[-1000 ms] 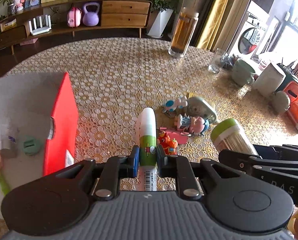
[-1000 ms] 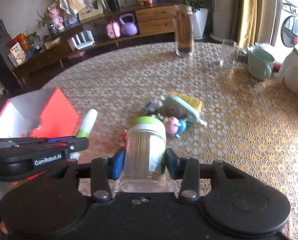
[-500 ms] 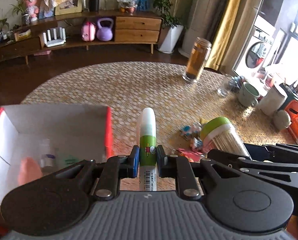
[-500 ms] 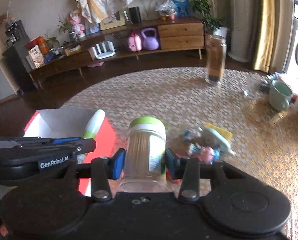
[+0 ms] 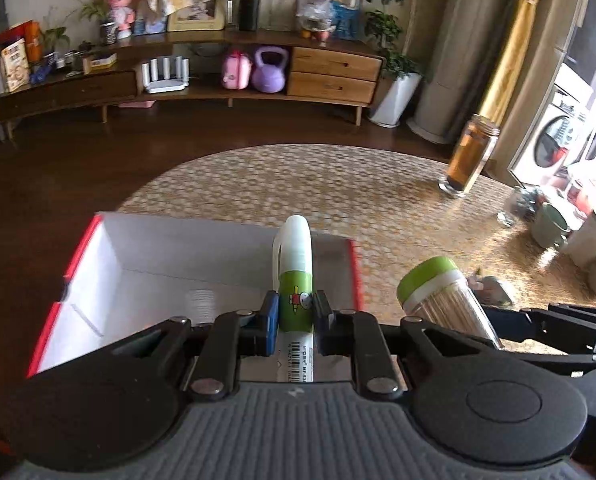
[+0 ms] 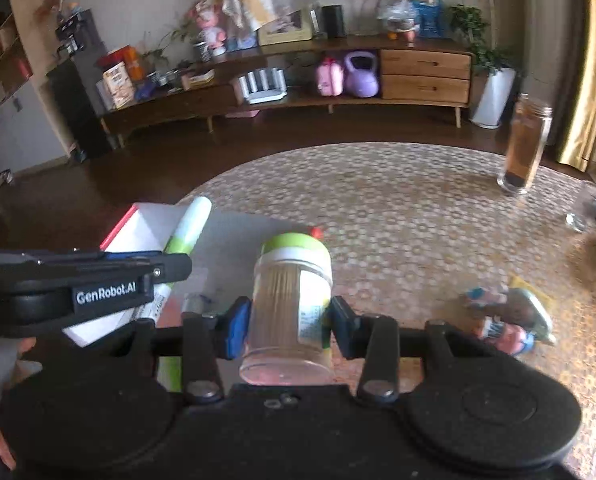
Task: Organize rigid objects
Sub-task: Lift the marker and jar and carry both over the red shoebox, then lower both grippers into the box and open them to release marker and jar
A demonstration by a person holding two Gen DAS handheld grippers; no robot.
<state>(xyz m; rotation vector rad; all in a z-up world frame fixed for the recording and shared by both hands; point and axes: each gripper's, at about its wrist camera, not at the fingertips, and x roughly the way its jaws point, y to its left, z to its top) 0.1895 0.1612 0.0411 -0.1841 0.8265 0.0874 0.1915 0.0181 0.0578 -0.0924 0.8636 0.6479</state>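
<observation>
Marker (image 5: 295, 280), light, stiff and slick, sits pinched mid-barrel in the left hand-held gripper (image 5: 295, 322) over the box (image 5: 146, 264), while beside it the right hand-held gripper (image 6: 286, 326) clasps a smooth toothpick jar (image 6: 290, 300) around its belly.

A living room with a dark wooden floor (image 5: 78, 168). A long low sideboard (image 5: 186, 88) with two pale drawers (image 5: 334, 76) lines the far wall. A potted plant (image 5: 394, 92) stands beside gold curtains (image 5: 510, 52). Daylight enters at right, near what looks like a washing machine (image 5: 554, 148).
</observation>
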